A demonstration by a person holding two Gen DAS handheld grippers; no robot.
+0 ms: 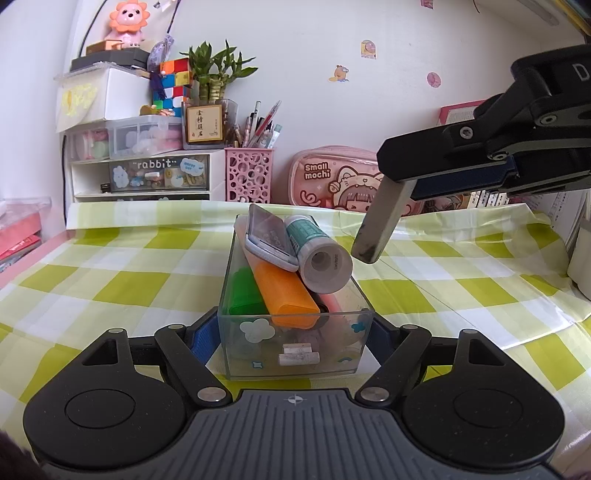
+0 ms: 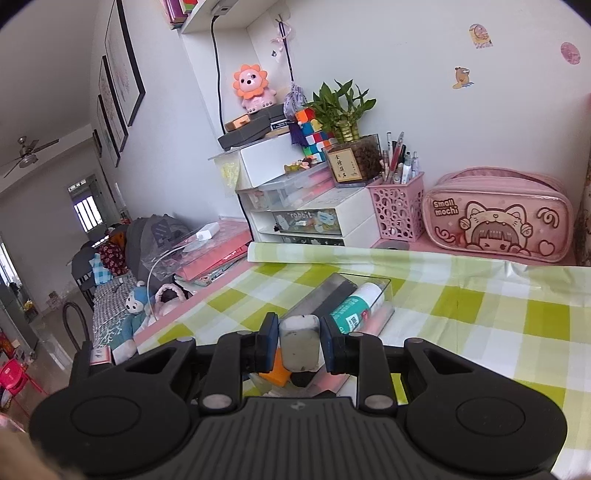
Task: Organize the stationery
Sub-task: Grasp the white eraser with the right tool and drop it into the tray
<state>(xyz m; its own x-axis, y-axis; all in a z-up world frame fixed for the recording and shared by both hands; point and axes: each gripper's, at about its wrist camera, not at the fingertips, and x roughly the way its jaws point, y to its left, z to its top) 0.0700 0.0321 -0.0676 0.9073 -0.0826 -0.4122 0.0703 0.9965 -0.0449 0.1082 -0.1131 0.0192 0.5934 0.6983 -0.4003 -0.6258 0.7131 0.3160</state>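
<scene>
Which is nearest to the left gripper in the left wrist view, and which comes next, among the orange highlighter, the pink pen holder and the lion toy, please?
From the left gripper:
1. Orange highlighter, in the clear box between its fingers.
2. Pink pen holder, at the back of the table, left of centre.
3. Lion toy, high on the stacked boxes, far left.

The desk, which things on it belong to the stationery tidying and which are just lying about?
In the job:
clear box, held by left hand-held gripper
eraser, in right hand-held gripper
orange highlighter
glue stick

Lying about:
pink pencil case
pen holder
cube puzzle
</scene>
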